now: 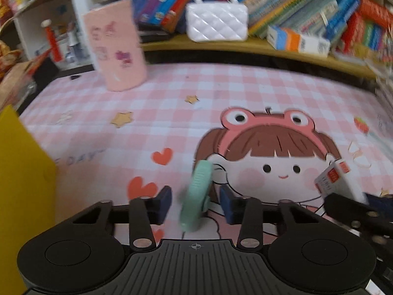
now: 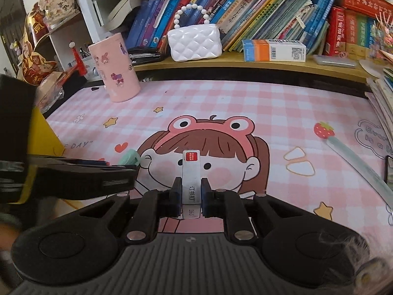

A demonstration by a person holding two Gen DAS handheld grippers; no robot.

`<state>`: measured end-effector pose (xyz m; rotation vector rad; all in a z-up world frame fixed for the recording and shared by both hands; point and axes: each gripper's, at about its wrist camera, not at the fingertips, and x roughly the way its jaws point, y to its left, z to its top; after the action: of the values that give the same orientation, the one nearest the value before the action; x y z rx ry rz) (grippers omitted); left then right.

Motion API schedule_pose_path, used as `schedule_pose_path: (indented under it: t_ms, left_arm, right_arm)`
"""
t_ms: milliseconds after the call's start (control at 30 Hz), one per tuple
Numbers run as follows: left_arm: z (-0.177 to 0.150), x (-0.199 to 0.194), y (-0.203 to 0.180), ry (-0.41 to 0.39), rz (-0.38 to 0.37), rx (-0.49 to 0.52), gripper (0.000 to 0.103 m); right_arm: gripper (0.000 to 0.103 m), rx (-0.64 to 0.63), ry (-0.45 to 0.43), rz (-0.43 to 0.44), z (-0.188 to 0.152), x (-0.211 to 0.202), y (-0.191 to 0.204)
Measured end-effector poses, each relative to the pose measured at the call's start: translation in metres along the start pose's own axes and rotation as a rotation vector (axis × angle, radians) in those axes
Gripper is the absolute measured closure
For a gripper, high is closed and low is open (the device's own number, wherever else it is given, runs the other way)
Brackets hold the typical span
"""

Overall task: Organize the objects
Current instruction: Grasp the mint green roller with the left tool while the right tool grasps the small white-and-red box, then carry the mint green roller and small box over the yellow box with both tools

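Clamping a small white staple box (image 2: 191, 177) in the right gripper (image 2: 191, 194). Straddling a mint-green clip (image 1: 196, 194) with the left gripper (image 1: 195, 202), pads not touching it.

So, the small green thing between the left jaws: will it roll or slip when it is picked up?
The green piece looks like hard, ridged plastic, so it is probably stiff and light. It stands on a narrow edge on the mat, so it may tip. Its curved sides could slip from the jaws; the ridges may help.
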<state>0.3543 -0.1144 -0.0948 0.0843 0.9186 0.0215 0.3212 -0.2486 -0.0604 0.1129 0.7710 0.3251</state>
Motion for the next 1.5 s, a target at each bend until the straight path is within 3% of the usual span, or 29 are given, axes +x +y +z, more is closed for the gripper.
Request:
schedule_pose_path:
  t_ms: [133, 433, 767, 1500]
  left_arm:
    - [0.003, 0.005, -0.004, -0.006, -0.007, 0.021, 0.085]
    - [-0.007, -0.039, 0.019, -0.048, -0.104, -0.048, 0.085]
    - [-0.054, -0.105, 0.05, -0.06, -0.175, -0.098, 0.085]
    - [-0.174, -0.195, 0.141, -0.071, -0.144, -0.133, 0.085]
  right_arm:
    - [0.089, 0.019, 0.008, 0.007, -0.001, -0.006, -0.002]
    - [0.089, 0.034, 0.03, -0.013, -0.007, -0.023, 0.009]
    - [0.089, 0.021, 0.06, -0.048, -0.032, -0.051, 0.036]
    - [0.089, -0.071, 0.116, -0.002, -0.114, -0.113, 0.179]
